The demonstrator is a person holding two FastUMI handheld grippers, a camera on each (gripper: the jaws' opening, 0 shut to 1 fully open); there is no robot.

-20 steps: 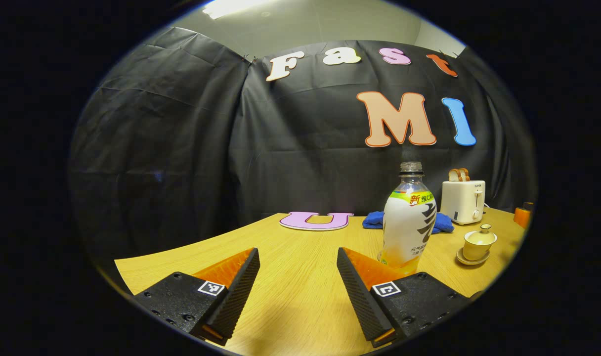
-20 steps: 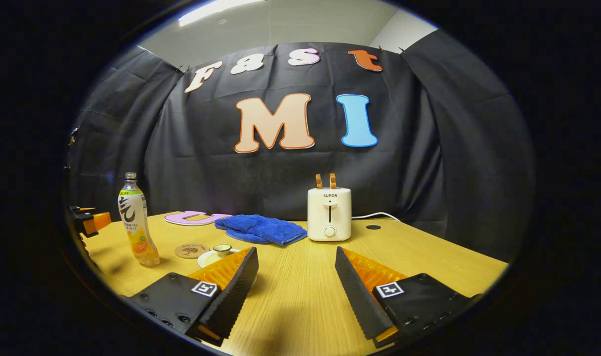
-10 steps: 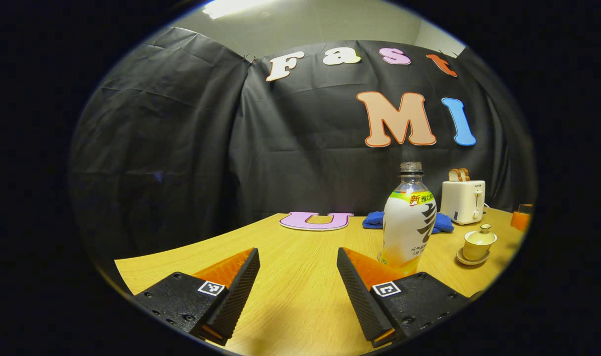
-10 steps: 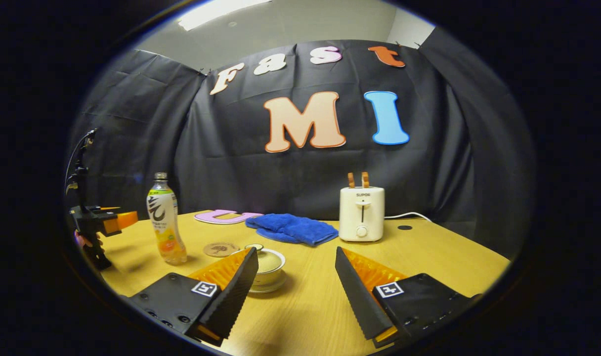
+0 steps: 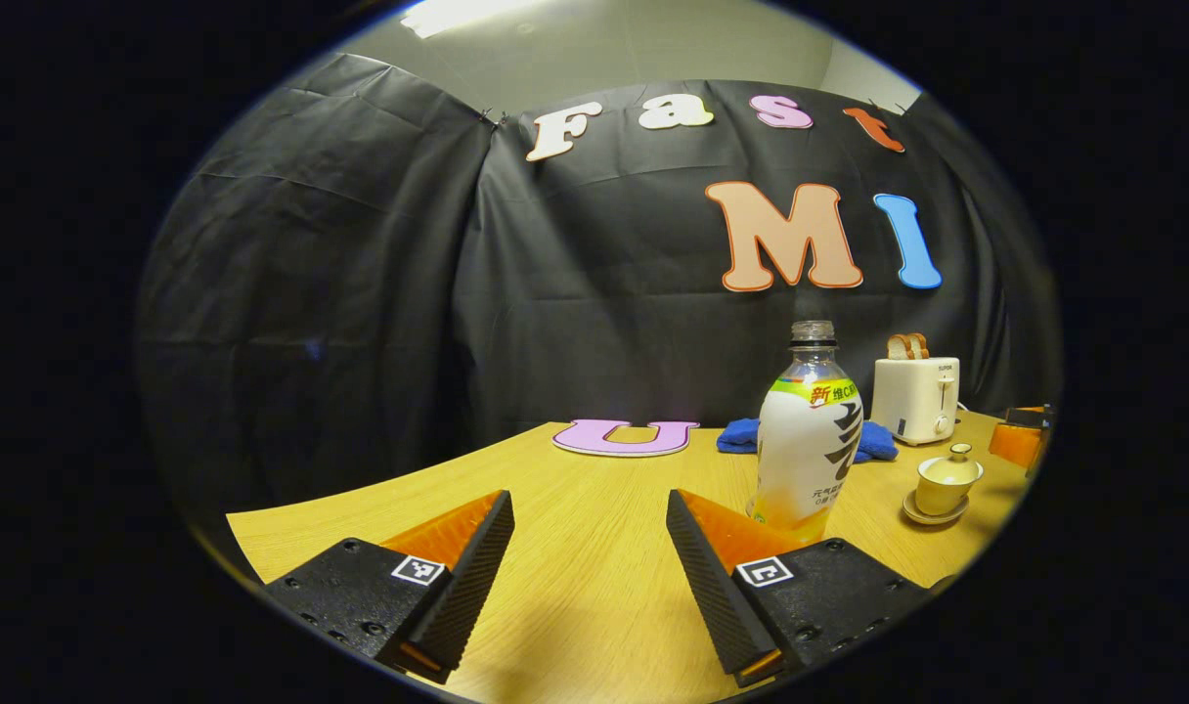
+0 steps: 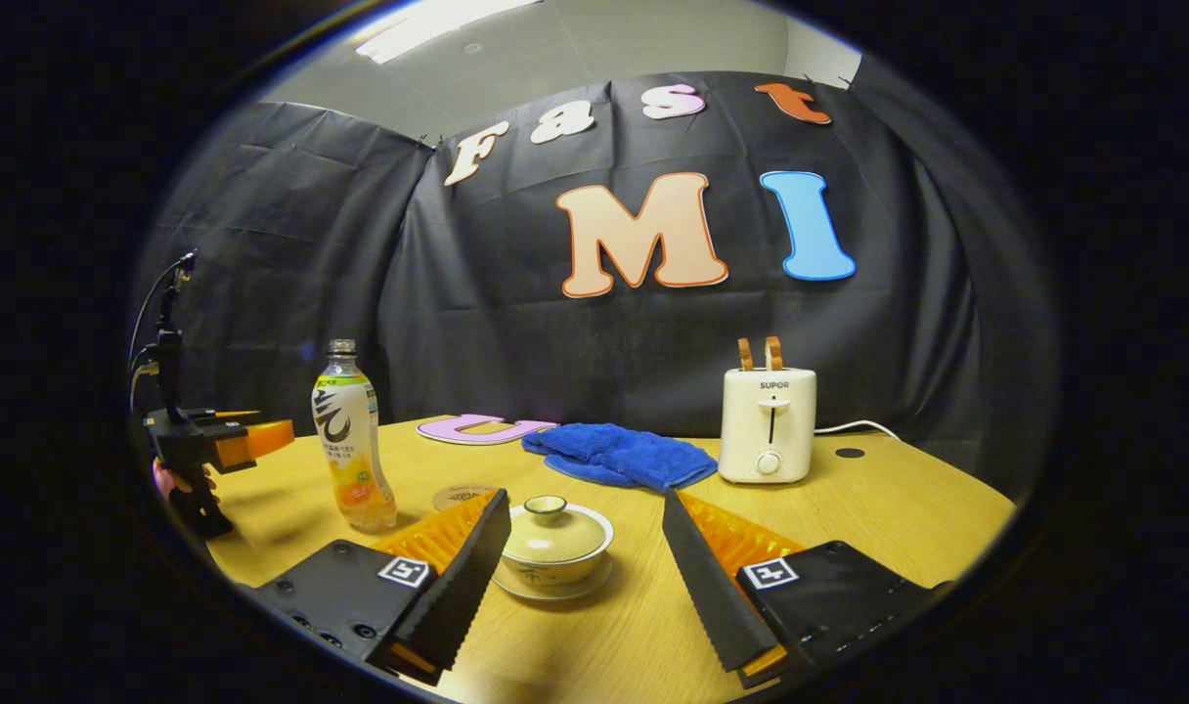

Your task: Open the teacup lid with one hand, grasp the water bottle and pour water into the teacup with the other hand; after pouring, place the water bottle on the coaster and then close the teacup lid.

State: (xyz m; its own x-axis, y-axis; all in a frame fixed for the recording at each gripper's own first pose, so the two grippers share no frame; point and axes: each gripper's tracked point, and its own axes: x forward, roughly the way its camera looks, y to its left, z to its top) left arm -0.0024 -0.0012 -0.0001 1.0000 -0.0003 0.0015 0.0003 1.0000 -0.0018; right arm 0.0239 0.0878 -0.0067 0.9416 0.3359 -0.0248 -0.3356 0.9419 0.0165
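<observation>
A pale yellow teacup (image 6: pixel 555 548) with its lid (image 6: pixel 553 523) on sits on a saucer, just ahead of my open right gripper (image 6: pixel 587 557) and in line with the gap between its fingers. An uncapped water bottle (image 6: pixel 352 452) stands upright to the left, with a round coaster (image 6: pixel 458 497) beside it. In the left gripper view the water bottle (image 5: pixel 810 440) rises just ahead of the right finger of my open left gripper (image 5: pixel 590 552), and the teacup (image 5: pixel 946 481) lies farther right. The left gripper (image 6: pixel 213 445) also shows at the left edge of the right gripper view, held by a hand.
A white toaster (image 6: pixel 769 422) holding two slices of bread stands at the back of the wooden table (image 6: pixel 898 499), its cord trailing right. A blue cloth (image 6: pixel 619 455) lies left of it, and a flat pink letter (image 6: pixel 487 428) rests near the wall.
My right gripper has swung left and forward, so the teacup now sits between its fingers' line instead of behind the left finger. The left gripper has stayed still.
</observation>
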